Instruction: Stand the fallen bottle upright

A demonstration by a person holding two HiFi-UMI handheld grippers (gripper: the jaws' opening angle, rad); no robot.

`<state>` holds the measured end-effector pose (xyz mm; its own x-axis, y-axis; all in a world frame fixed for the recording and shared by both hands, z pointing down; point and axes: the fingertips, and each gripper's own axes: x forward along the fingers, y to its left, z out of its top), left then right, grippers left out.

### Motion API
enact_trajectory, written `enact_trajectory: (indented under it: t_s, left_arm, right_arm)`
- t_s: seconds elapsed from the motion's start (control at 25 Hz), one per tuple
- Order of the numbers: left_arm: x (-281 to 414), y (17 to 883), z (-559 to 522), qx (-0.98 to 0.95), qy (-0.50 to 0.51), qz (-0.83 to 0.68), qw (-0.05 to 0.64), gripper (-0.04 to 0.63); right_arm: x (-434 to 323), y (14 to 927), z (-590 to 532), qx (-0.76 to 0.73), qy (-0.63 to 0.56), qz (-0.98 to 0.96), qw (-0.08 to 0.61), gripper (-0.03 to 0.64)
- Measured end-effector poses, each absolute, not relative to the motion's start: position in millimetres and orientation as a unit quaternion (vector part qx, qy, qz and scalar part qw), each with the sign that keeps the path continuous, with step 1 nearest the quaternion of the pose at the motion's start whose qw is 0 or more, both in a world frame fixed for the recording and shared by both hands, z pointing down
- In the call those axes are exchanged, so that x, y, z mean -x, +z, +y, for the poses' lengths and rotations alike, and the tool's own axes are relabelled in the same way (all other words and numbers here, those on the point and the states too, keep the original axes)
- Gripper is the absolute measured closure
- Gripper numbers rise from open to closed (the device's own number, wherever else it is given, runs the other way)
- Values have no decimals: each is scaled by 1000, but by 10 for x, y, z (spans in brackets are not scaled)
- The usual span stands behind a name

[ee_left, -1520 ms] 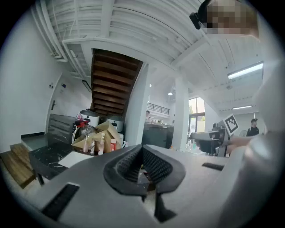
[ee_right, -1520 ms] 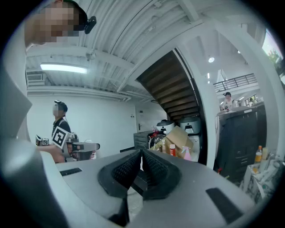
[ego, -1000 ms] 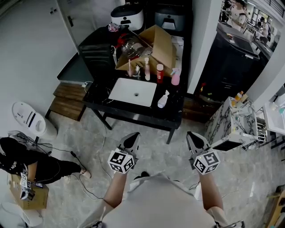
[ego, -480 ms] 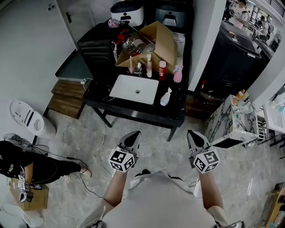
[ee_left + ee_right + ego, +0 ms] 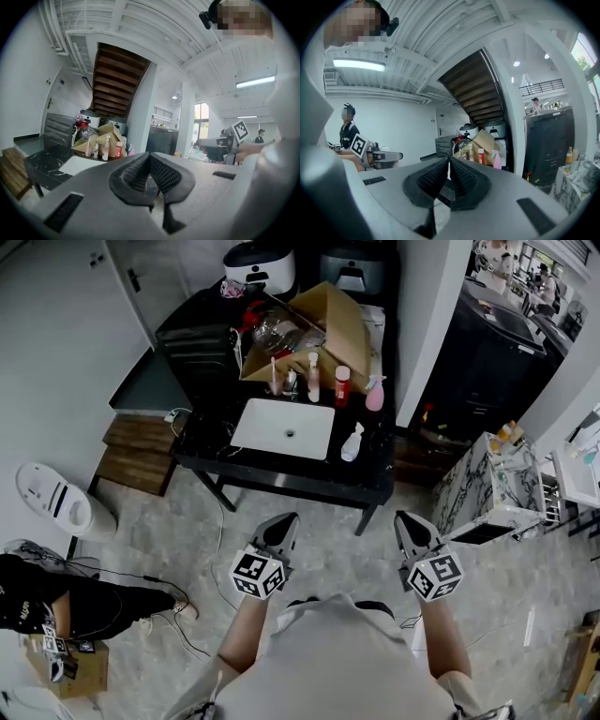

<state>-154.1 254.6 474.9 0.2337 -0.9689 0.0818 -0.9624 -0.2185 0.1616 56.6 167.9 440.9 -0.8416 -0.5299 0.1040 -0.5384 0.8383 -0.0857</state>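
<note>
A small white spray bottle (image 5: 352,442) lies on its side on the black table (image 5: 281,479), just right of the white sink basin (image 5: 285,427). My left gripper (image 5: 279,526) and right gripper (image 5: 410,524) hover side by side over the floor, well short of the table's front edge. Both are shut with nothing between the jaws. The left gripper (image 5: 150,154) looks along the table towards upright bottles (image 5: 107,147). The right gripper (image 5: 449,159) faces the same table. I cannot see the fallen bottle in either gripper view.
Behind the sink stand a pink spray bottle (image 5: 374,396), a red-capped bottle (image 5: 342,387) and an open cardboard box (image 5: 328,329). A marble-patterned cabinet (image 5: 487,484) stands right of the table. A person (image 5: 56,601) sits on the floor at the left, with cables nearby.
The view has drifted slightly, with the table and its bottles shifting a little to the right in the head view. Both grippers stay shut and side by side.
</note>
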Motion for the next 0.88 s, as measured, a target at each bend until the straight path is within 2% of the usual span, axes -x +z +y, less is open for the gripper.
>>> enact_trajectory:
  t_s: [0.48,0.88]
  left_arm:
    - [1676,4812,2393,-785,-21,-610,102,588]
    - [1697,4908,2003,-774,-21,-622,113,588]
  right_arm:
    - [-510,4476,1634,-299,64,-951,40,581]
    - [-487,4600,1133,-288,77,-953,46,581]
